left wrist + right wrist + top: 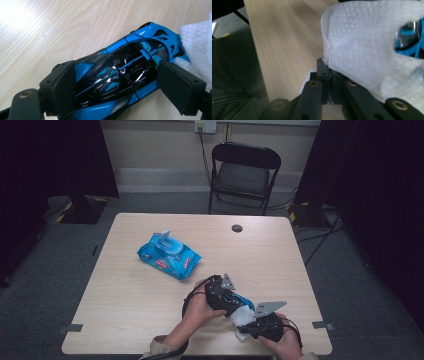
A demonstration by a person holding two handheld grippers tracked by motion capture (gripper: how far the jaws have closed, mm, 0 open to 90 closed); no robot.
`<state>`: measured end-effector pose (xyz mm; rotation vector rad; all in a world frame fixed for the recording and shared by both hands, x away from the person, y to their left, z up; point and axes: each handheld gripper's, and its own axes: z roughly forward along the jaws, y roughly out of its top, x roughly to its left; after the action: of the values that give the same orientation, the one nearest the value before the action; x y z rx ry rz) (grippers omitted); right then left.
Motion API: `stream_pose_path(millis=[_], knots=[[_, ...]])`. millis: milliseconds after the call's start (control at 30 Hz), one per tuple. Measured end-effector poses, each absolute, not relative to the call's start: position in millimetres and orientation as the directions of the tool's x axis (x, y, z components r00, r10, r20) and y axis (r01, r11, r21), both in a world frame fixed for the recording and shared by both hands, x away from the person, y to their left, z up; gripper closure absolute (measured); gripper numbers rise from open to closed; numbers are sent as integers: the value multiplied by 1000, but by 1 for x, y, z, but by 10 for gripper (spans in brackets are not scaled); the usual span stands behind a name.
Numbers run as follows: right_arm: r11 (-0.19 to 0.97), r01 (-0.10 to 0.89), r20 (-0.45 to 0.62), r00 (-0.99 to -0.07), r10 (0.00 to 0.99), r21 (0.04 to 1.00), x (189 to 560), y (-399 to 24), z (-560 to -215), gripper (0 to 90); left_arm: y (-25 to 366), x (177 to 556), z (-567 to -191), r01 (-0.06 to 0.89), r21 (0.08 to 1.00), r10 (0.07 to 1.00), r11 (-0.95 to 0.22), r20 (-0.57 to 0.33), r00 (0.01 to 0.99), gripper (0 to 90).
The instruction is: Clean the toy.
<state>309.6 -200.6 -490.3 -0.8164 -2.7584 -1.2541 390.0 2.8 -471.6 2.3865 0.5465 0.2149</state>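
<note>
Lower centre of the high view: your right gripper (248,322) clamped the white wipe (243,316), pressed against the blue toy car (239,301), which your left gripper (231,303) grasped by its sides. Farther up-left lay the wipes pack (168,255); beyond the table (125,290), a folding chair (243,170).

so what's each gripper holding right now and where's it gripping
The left gripper clamps the blue toy car across its sides at mid-body. The right gripper pinches the white wipe at its edge, against the car.
</note>
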Motion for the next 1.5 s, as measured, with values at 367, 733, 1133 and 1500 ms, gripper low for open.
stream_pose_path(millis=[367, 733, 1133, 1500], knots=[[399, 473, 244, -829, 503, 786, 315, -226, -466, 884, 3, 390, -472, 328, 652, 439, -684, 9, 898, 160], [351, 487, 163, -739, 654, 800, 343, -260, -461, 883, 2, 390, -472, 324, 648, 433, -689, 10, 901, 160], [395, 557, 165, -706, 689, 730, 370, -250, -494, 882, 0, 390, -472, 322, 648, 429, -690, 9, 903, 160], [401, 573, 190, -711, 676, 715, 364, -250, -498, 882, 1, 390, -472, 323, 651, 431, -686, 6, 902, 160]])
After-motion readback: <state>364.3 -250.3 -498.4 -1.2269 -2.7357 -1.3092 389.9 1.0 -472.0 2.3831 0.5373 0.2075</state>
